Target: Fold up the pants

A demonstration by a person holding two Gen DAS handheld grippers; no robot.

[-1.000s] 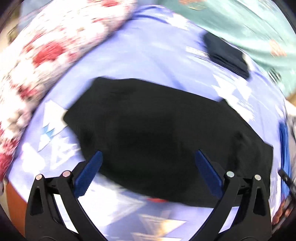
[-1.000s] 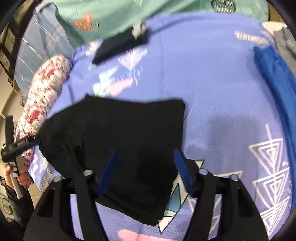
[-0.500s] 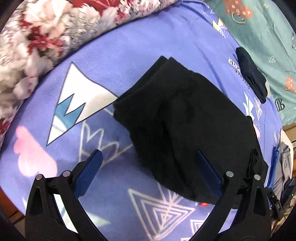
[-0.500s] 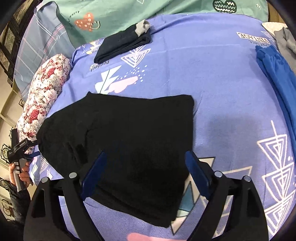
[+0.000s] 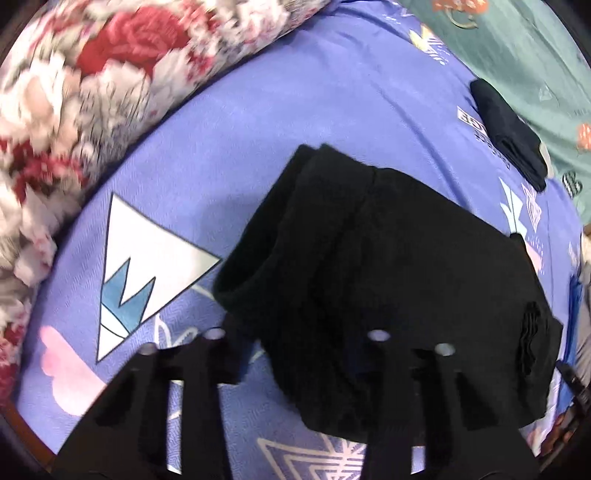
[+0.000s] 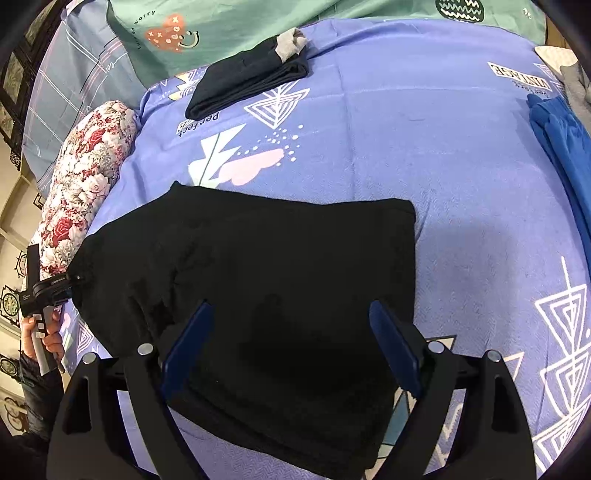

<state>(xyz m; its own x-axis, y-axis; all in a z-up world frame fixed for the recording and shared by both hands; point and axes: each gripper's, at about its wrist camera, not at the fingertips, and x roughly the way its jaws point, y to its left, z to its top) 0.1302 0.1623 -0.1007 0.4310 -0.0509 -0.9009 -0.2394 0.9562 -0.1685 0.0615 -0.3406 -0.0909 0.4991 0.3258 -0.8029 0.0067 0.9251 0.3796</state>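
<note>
The black pants [image 6: 280, 266] lie folded into a thick rectangle on the purple bedspread [image 6: 424, 155]. In the left wrist view the pants [image 5: 388, 266] fill the centre and right, with the stacked folded edges facing left. My left gripper [image 5: 295, 354] is at the pants' near left corner, its jaws narrowed around the fabric; the pads are hidden against the black cloth. It also shows at the left edge of the right wrist view [image 6: 55, 284], touching the corner. My right gripper [image 6: 291, 332] is open above the pants' near edge, holding nothing.
A floral bolster [image 5: 74, 103] lies along the left side of the bed. A folded dark navy garment [image 6: 251, 81] sits at the far end by a green pillow [image 6: 258, 26]. Blue clothing [image 6: 561, 147] and a grey garment [image 6: 576, 88] lie at the right.
My left gripper has moved in to the pants' corner and its jaws have narrowed from wide open. My right gripper has opened and stays over the near edge.
</note>
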